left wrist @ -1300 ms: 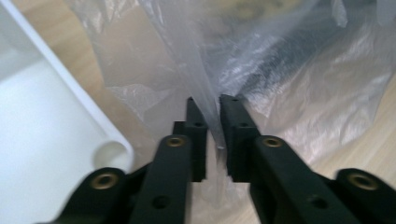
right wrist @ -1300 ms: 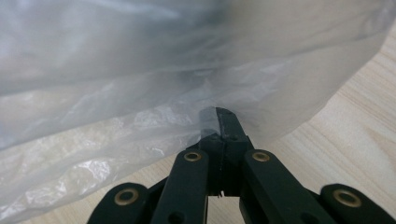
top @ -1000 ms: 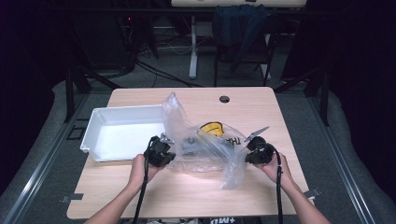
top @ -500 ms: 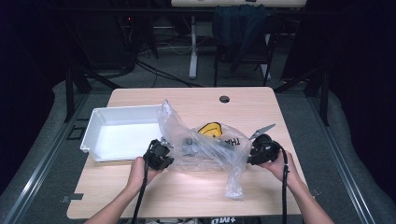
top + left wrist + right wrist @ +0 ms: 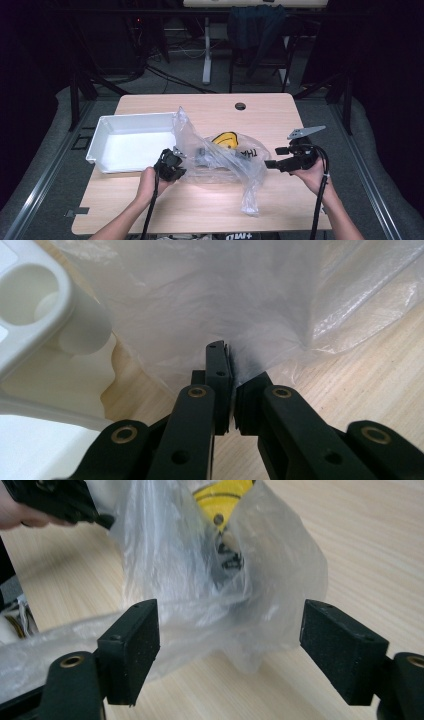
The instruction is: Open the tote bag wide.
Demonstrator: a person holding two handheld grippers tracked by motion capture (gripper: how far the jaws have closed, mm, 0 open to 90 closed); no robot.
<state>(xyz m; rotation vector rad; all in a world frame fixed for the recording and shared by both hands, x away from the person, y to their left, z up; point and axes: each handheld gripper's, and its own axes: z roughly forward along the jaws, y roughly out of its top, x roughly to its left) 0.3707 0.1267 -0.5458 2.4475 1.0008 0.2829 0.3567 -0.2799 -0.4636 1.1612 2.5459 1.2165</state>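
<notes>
A clear plastic bag (image 5: pixel 220 157) lies crumpled on the wooden table (image 5: pixel 270 112), holding a yellow and black object (image 5: pixel 226 139) and something with dark lettering. My left gripper (image 5: pixel 176 164) is shut on the bag's left edge; in the left gripper view its jaws pinch the thin film (image 5: pixel 260 305). My right gripper (image 5: pixel 272 163) is open just right of the bag, holding nothing. In the right gripper view the bag (image 5: pixel 210 580) lies ahead of the wide-apart pads (image 5: pixel 131 647), with the yellow object (image 5: pixel 222 497) inside it.
A white plastic tray (image 5: pixel 107 127) stands at the table's left, its corner (image 5: pixel 45 315) close to the left gripper. A round cable hole (image 5: pixel 240 106) is at the table's far edge. Bare wood lies at the front and far right.
My right gripper has let go of the bag, opened and moved right, away from it. The bag has slumped lower onto the table. The left gripper keeps its hold.
</notes>
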